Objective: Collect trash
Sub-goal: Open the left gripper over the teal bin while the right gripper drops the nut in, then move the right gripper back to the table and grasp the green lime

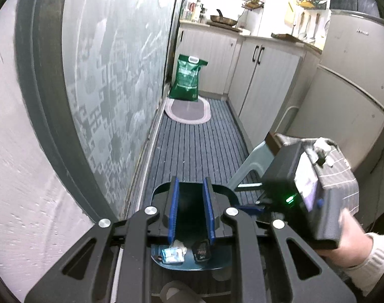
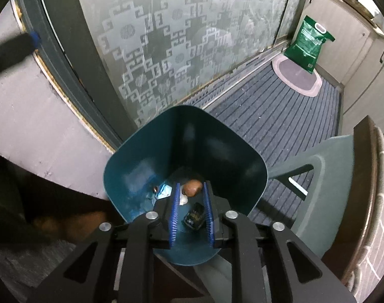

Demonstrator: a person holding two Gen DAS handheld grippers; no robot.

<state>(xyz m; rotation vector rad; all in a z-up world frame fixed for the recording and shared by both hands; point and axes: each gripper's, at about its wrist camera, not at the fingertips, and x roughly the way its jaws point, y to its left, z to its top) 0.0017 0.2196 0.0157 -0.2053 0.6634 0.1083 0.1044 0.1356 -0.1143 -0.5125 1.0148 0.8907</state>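
Since the teal dustpan (image 2: 146,161) already holds a brown lump (image 2: 192,187), black wrapper (image 2: 194,216), white bit (image 2: 183,199) & blue-white packet (image 2: 164,190), collecting looks mostly done; dumping remains, no bin in view. Right gripper (image 2: 191,194) is above the pan, jaws apart, holding nothing. Left gripper (image 1: 190,186) also over the pan, jaws apart, empty.

Nothing legible — green bag (image 1: 187,77) print and fridge (image 1: 353,70) badge blur.

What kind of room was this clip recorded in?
Most likely a small home kitchen: a counter with a frying pan, white cabinets beneath it, and a fridge at the right.
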